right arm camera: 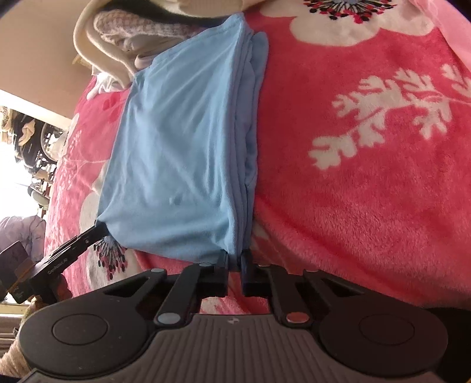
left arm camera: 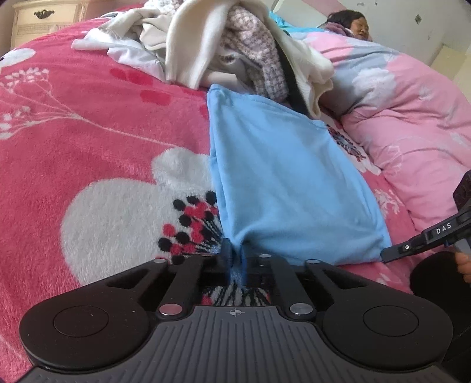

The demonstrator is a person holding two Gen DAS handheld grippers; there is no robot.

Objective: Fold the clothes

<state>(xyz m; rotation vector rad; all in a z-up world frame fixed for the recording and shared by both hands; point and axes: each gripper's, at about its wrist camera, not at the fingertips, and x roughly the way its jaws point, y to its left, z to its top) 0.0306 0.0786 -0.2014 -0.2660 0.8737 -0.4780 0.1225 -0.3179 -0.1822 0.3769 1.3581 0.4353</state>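
Note:
A light blue garment point(left arm camera: 288, 176) lies folded into a long strip on the pink flowered blanket point(left arm camera: 88, 123). My left gripper point(left arm camera: 235, 259) is shut on the garment's near left corner, with blue cloth bunched between its pads. My right gripper point(right arm camera: 235, 260) is shut on the near right corner of the blue garment point(right arm camera: 176, 153), where several folded layers stack up. Each gripper shows in the other's view: the right gripper point(left arm camera: 385, 256) at the cloth's right corner, the left gripper point(right arm camera: 100, 228) at its left corner.
A heap of unfolded clothes point(left arm camera: 223, 47), cream, white and checked, sits just beyond the garment's far end. A person point(left arm camera: 353, 26) lies under a pink quilt point(left arm camera: 412, 117) along the right side. A cream dresser point(left arm camera: 44, 20) stands at the far left.

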